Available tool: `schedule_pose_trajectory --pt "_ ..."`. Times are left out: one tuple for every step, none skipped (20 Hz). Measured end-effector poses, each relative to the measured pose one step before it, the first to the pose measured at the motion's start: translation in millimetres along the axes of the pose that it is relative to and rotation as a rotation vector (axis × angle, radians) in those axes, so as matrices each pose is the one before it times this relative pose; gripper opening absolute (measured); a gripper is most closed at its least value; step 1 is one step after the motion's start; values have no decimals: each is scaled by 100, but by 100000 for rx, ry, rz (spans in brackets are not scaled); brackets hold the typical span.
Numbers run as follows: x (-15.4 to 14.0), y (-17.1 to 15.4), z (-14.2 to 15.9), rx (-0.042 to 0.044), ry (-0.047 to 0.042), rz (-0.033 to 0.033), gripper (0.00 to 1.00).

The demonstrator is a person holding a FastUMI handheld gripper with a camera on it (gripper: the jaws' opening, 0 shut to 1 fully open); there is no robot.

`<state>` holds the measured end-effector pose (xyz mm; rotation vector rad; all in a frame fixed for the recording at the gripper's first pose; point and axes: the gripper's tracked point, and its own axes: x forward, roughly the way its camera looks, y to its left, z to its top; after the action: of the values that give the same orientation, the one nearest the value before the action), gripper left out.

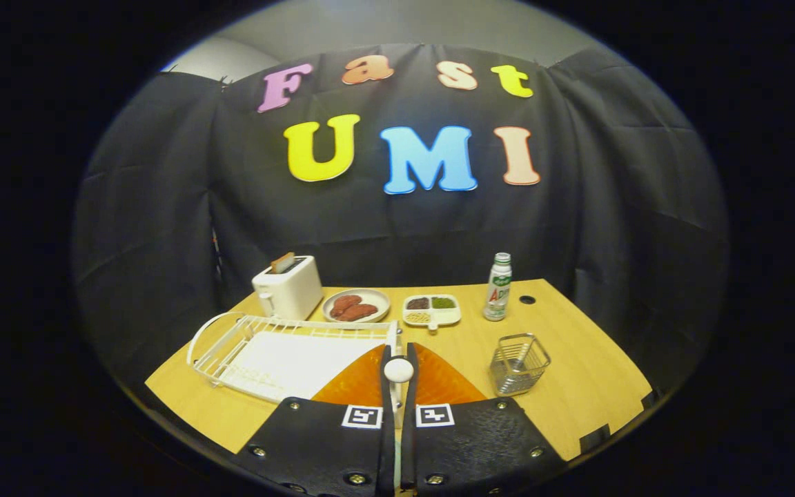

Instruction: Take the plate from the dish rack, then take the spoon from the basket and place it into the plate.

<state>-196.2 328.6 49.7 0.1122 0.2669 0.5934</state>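
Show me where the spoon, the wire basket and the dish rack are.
spoon (pixel 398 371), gripper view, its round bowl, clamped between the gripper (pixel 398 362) fingers.
wire basket (pixel 519 364), gripper view, its front mesh wall.
dish rack (pixel 212 339), gripper view, its curved end rim.

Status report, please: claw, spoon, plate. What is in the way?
Claw shut on white spoon. Spoon over orange plate, between dish rack and wire basket. Path clear.
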Motion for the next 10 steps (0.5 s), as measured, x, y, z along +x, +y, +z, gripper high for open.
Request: schedule_pose_trajectory --pt "-410 1289 -675 -691 1457 3363 4" --pt "-420 1297 -717 -497 1365 3130 4" --pt "-334 1181 -666 -473 1555 2786 4" --pt "-270 1037 -702 -512 1502 2598 4" --pt "-185 951 -668 -534 1411 2162 4" --pt "-47 735 -725 -446 1509 2038 4" --pt "27 726 -704 -380 1708 1763 4" --pt "-39 725 -762 -513 1920 1438 3" --pt "69 438 -709 -695 1762 956 4" --pt "105 292 -768 -620 1766 602 4"
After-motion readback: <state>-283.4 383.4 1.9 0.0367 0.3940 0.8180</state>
